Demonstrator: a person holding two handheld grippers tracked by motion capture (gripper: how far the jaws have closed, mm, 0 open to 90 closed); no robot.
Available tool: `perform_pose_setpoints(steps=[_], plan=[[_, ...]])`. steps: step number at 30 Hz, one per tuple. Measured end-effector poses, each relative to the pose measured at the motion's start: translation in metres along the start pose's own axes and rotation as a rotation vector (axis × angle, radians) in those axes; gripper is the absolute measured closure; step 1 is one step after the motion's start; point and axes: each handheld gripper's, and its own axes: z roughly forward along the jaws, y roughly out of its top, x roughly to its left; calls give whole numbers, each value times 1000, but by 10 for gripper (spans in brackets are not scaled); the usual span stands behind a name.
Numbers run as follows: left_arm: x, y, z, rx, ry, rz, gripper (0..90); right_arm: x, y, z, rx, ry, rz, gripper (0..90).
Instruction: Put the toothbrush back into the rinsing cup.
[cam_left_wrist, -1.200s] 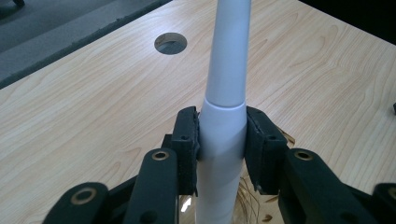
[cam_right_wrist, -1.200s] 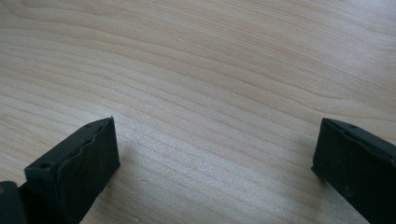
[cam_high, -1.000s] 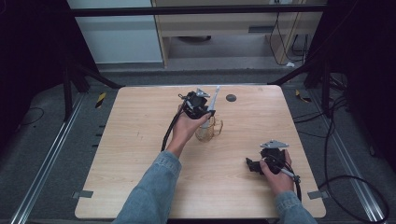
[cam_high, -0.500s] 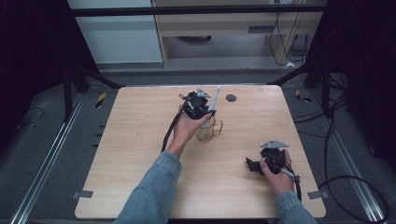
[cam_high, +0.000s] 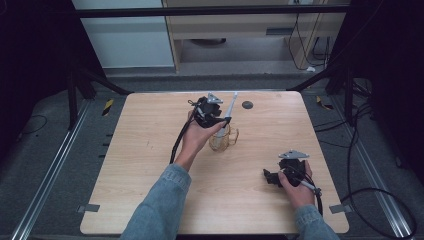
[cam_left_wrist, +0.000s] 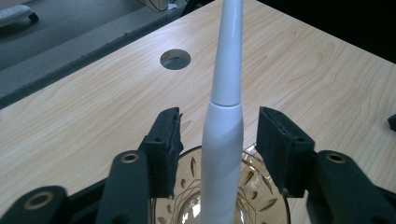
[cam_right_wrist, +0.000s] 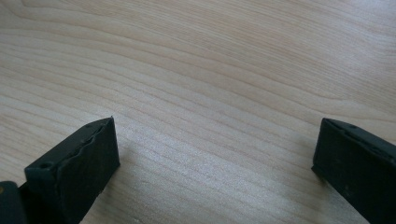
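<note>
Left gripper (cam_left_wrist: 218, 140): you have just opened its jaws; the white toothbrush handle (cam_left_wrist: 223, 154) stands free between them, untouched, at frame centre, resting in the amber glass cup (cam_left_wrist: 266, 205). Judge the handle light, stiff and smooth, so grip its thicker lower body. The cup looks fragile and easily tipped. Right gripper (cam_right_wrist: 215, 154): jaws wide, holding nothing, low over the pale wooden table (cam_high: 150, 150). Dark floor and shelving lie beyond.

You see a light wooden table (cam_high: 150, 165), and just beyond your left claw a round hole (cam_left_wrist: 175, 59) cut in the tabletop. Far to the claw's left, off the table, a yellow-and-black striped marker (cam_high: 107, 106) lies on the floor.
</note>
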Motion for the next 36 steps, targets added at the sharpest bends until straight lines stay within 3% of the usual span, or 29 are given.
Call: perform_pose_setpoints(steps=[9, 15, 24, 29, 36], plan=[[-10, 0, -16, -21, 17, 40, 185, 0, 0, 0, -1, 0, 0, 4], [-16, -4, -27, -37, -10, 60, 87, 0, 0, 0, -1, 1, 0, 4], [-19, -11, -38, -58, -25, 86, 56, 0, 0, 0, -1, -1, -1, 4], [-19, -17, -46, -44, 6, 112, 56, 1, 0, 0, -2, -2, 0, 6], [-14, -27, -57, -42, 8, 104, 56, 1, 0, 0, -2, -2, 0, 6]])
